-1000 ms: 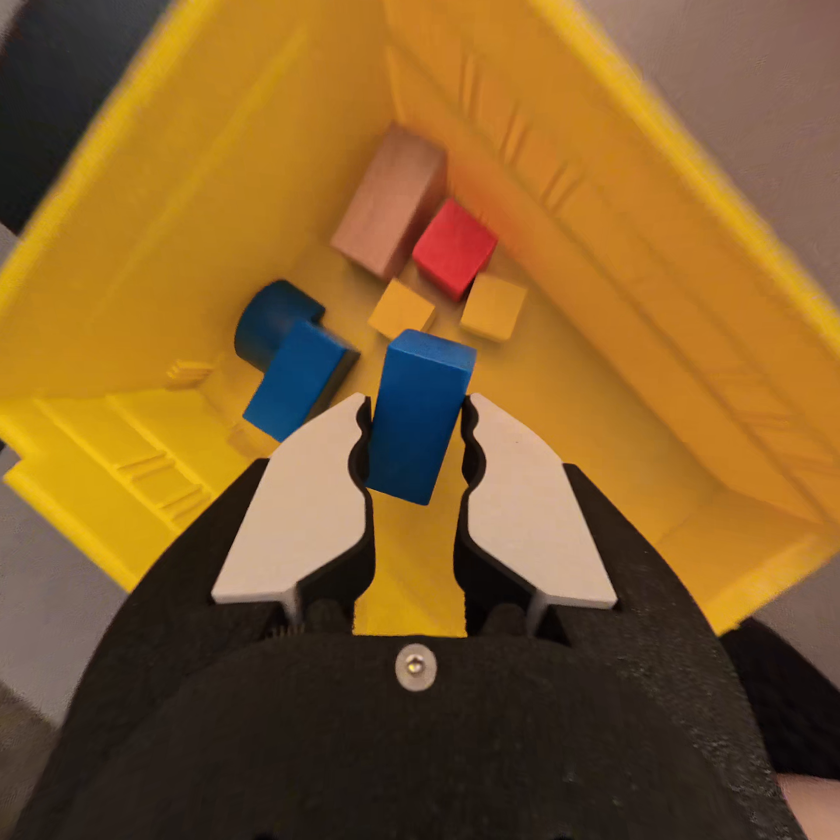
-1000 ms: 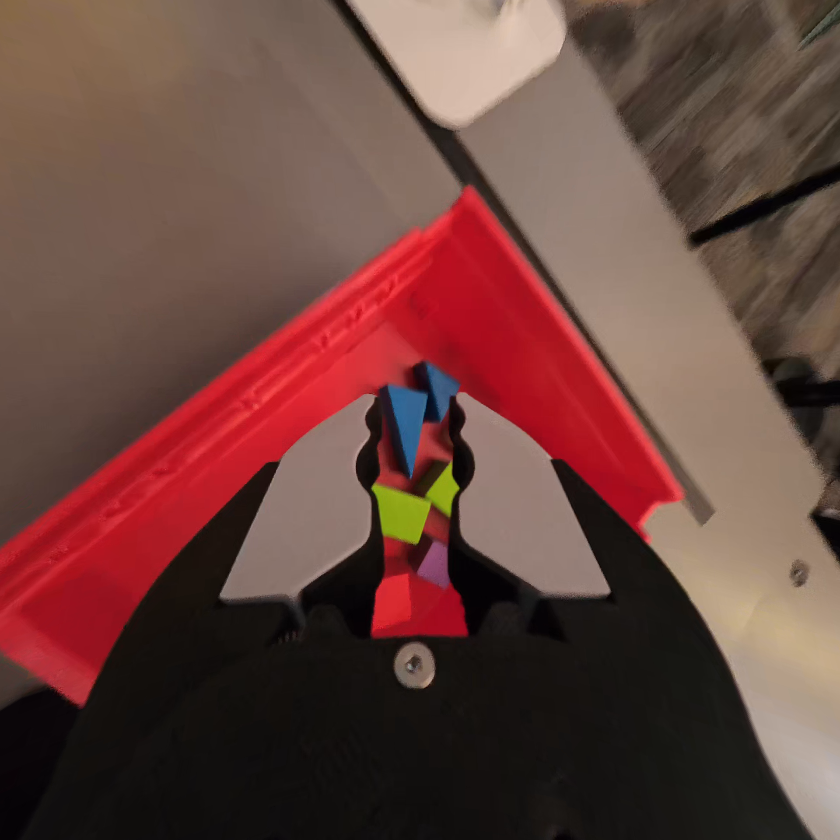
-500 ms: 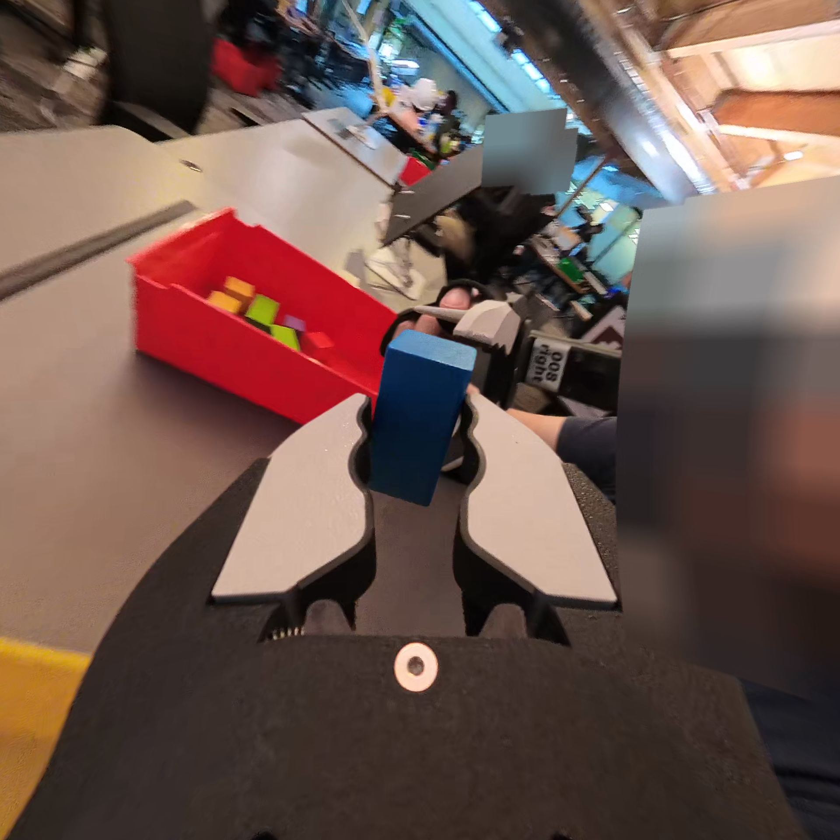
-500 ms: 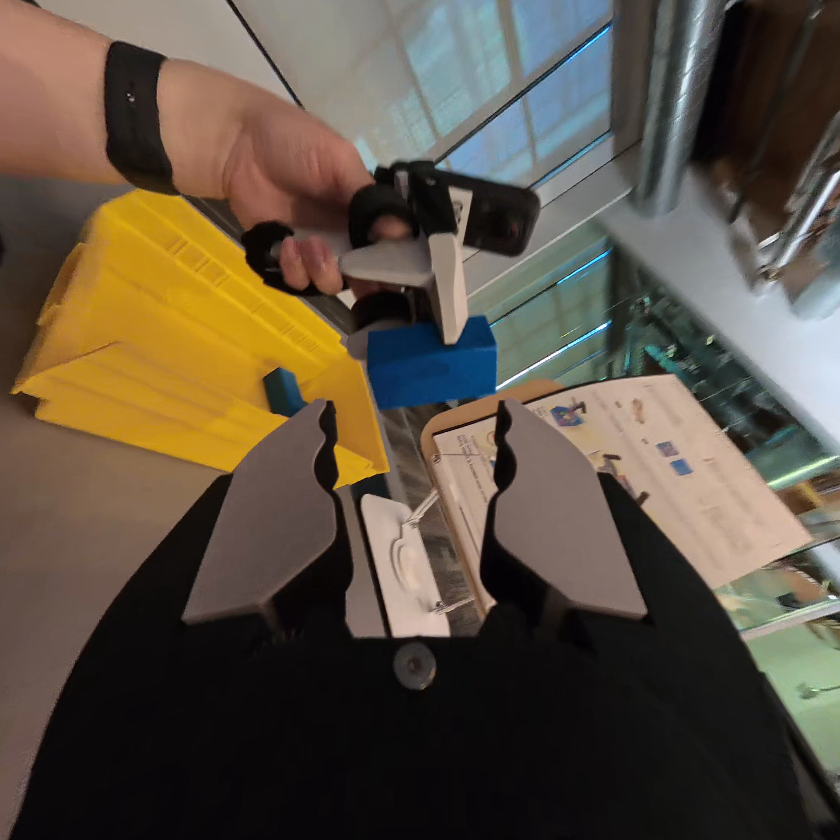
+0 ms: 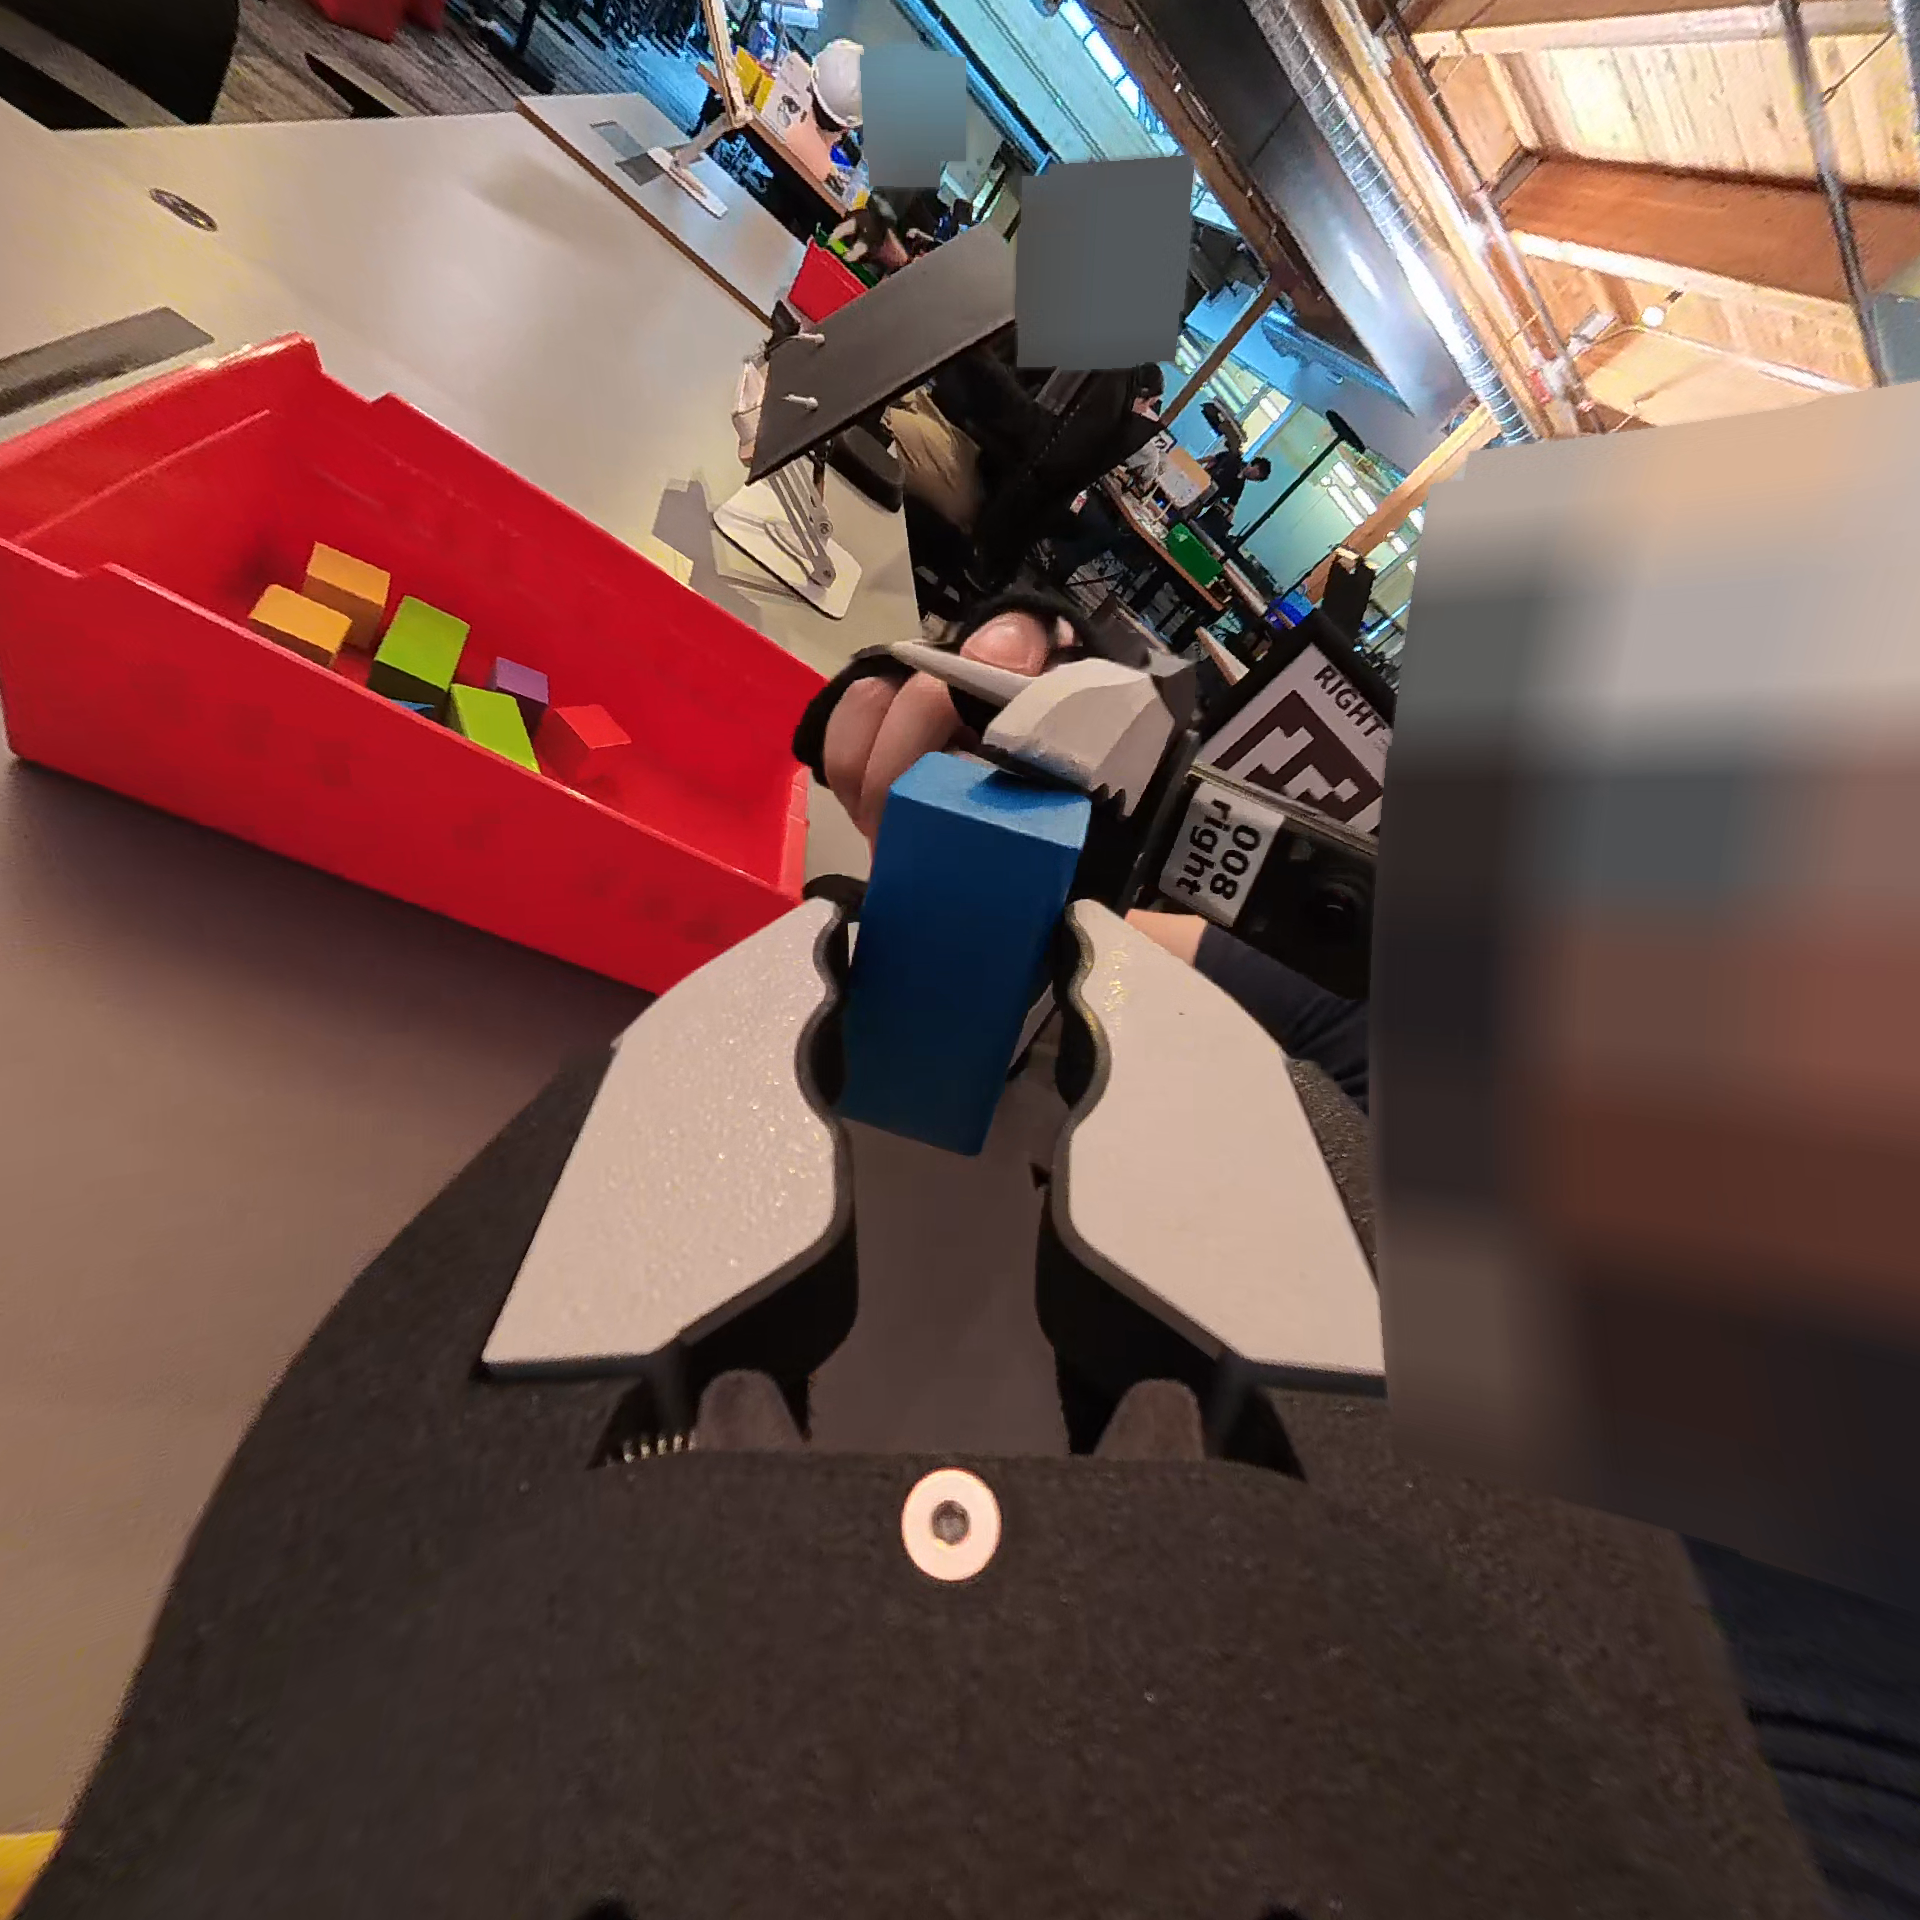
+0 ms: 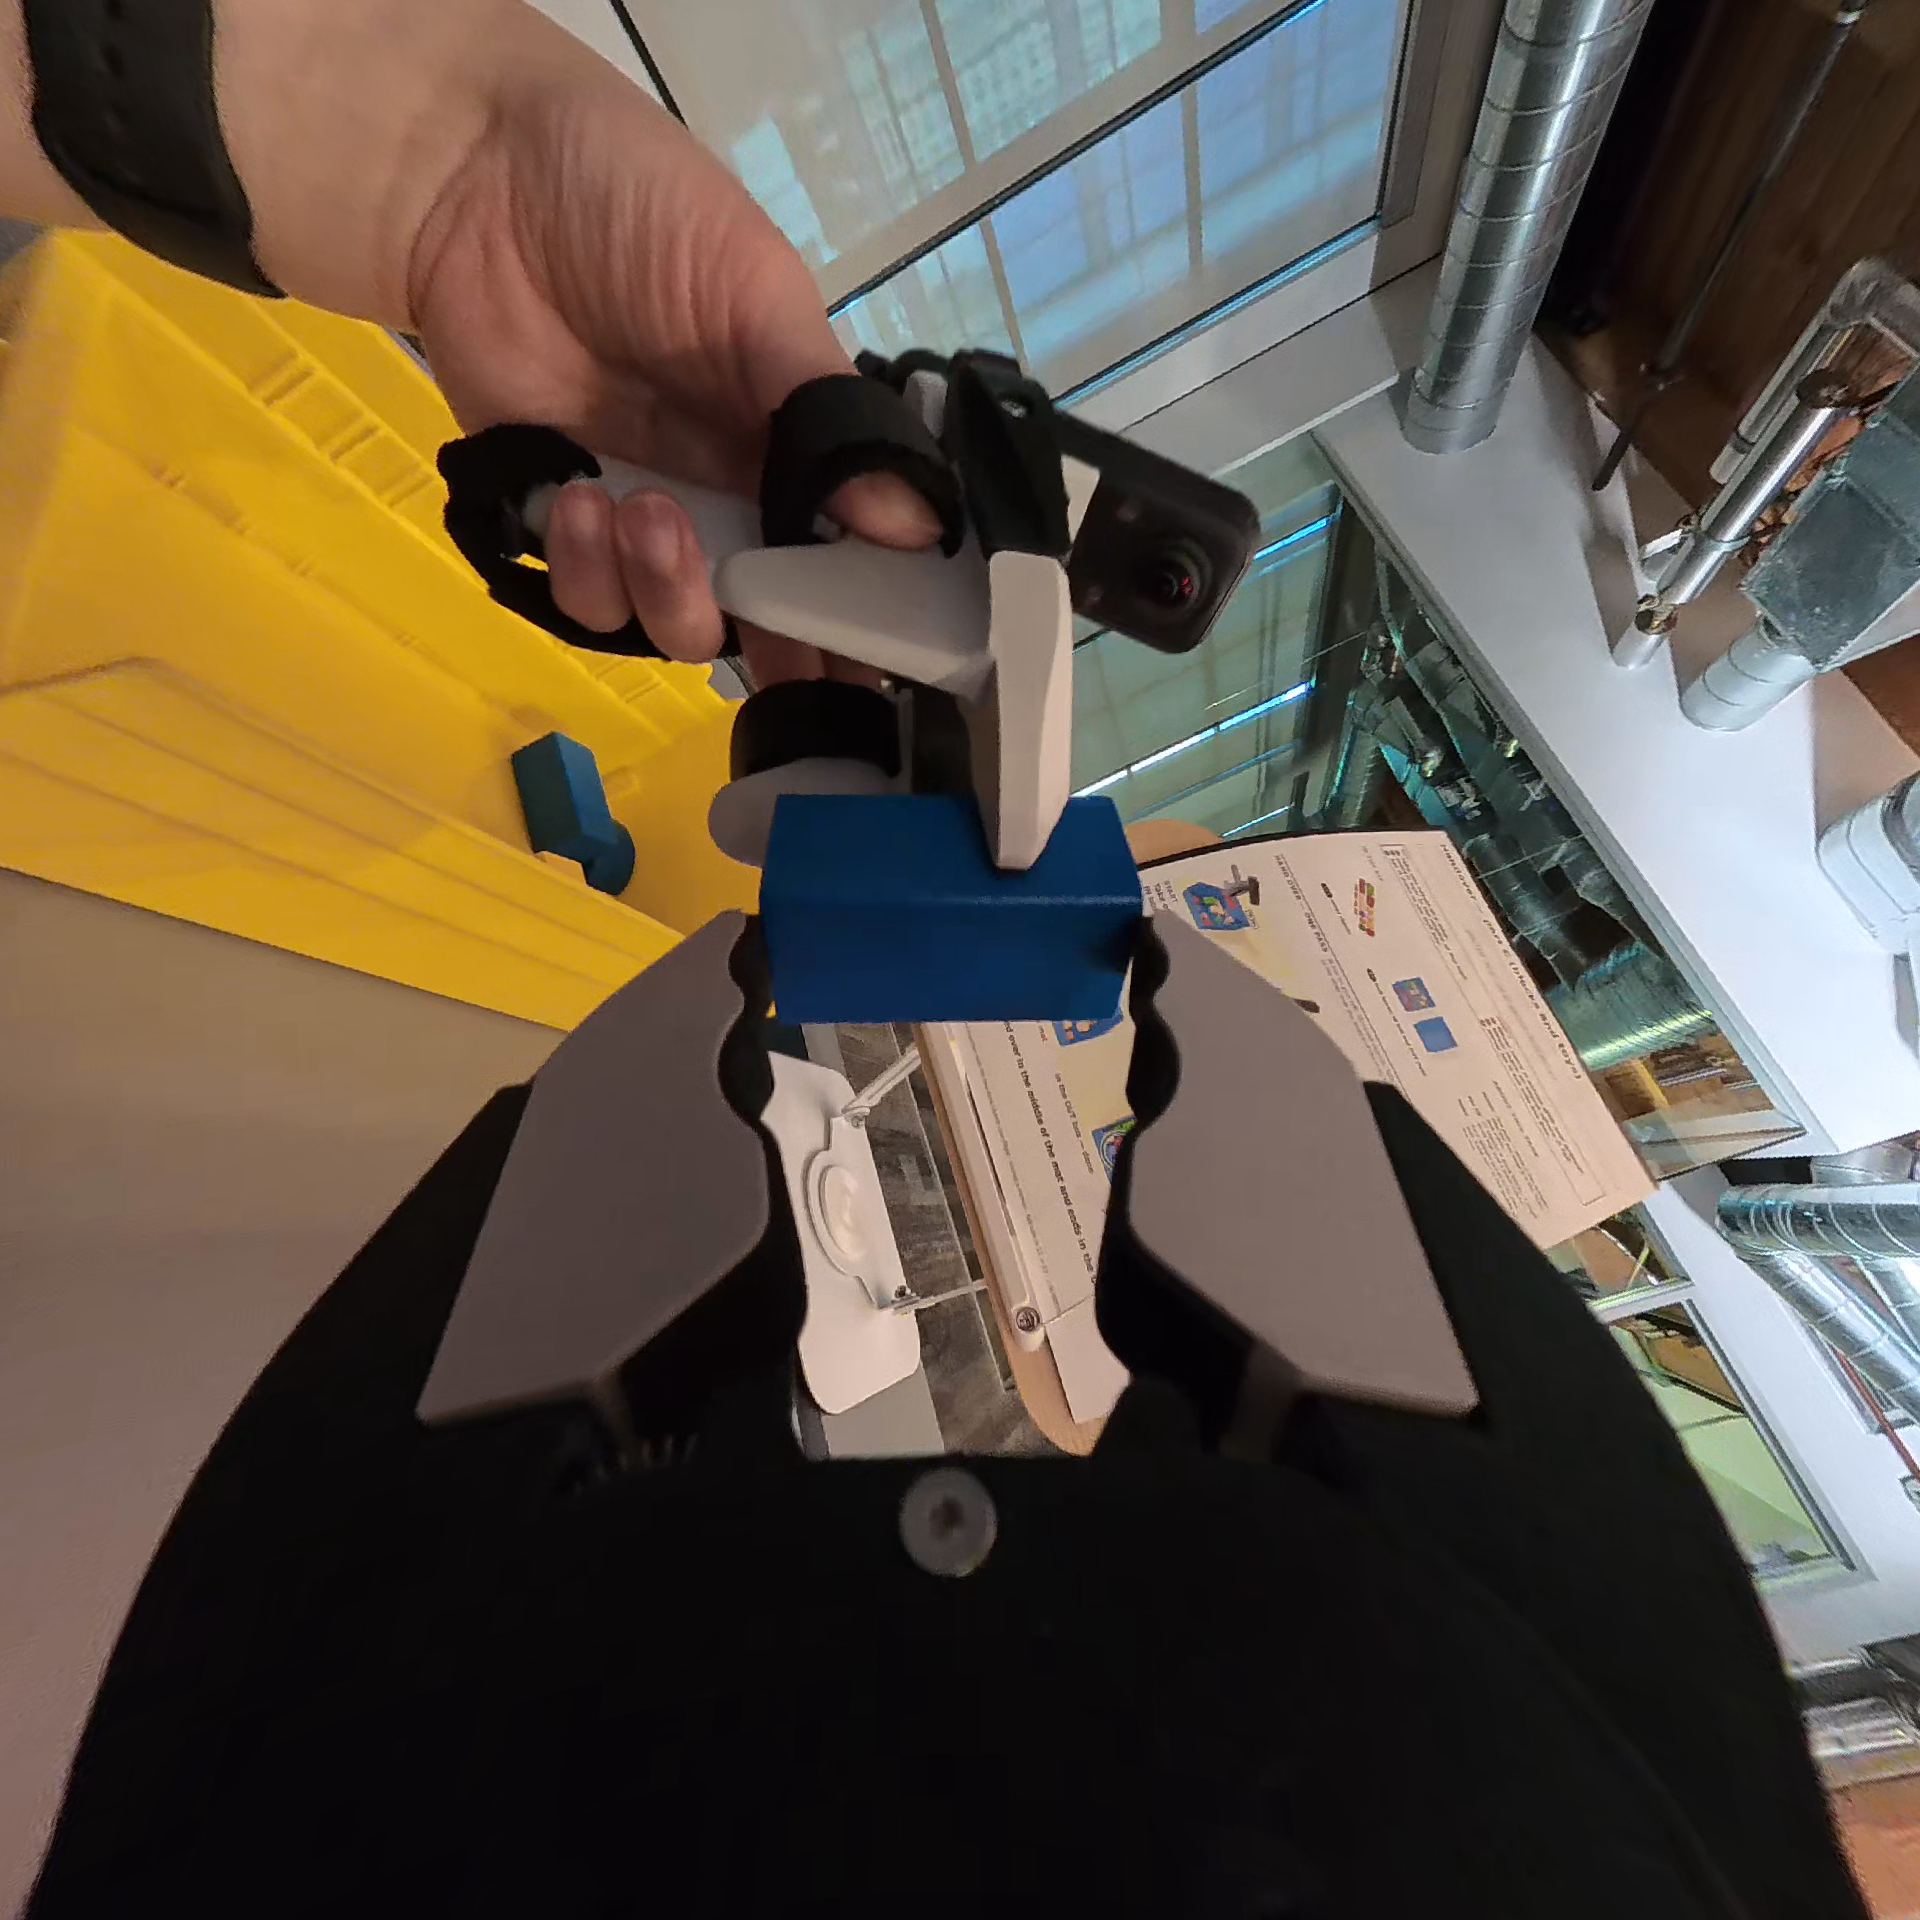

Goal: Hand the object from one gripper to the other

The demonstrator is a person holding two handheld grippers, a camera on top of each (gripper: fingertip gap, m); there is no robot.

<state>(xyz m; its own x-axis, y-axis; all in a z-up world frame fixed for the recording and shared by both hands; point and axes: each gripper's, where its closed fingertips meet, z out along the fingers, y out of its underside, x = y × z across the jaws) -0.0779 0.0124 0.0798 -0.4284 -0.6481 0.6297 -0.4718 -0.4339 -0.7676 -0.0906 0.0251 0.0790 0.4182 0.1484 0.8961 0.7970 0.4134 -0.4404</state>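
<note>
My left gripper (image 5: 951,920) is shut on a blue rectangular block (image 5: 956,935), its pads pressing the block's long sides, and holds it in the air. In the right wrist view the same block (image 6: 935,914) lies crosswise between the fingertips of my right gripper (image 6: 945,940), whose jaws stand wide open around its two ends without clamping it. One finger (image 6: 1023,727) of the left gripper shows on top of the block. One finger (image 5: 1081,717) of the right gripper shows at the block's far end in the left wrist view.
A red bin (image 5: 416,831) with several coloured blocks stands on the grey table (image 5: 208,1091) at the left. A yellow bin (image 6: 208,623) with a blue piece (image 6: 571,800) lies behind the left hand (image 6: 582,260). A printed sheet on a board (image 6: 1403,1018) stands ahead.
Both grippers left their bins and turned to face each other. The right gripper opened wide, then closed in until the block's ends came between its fingertips. The left grasp did not change.
</note>
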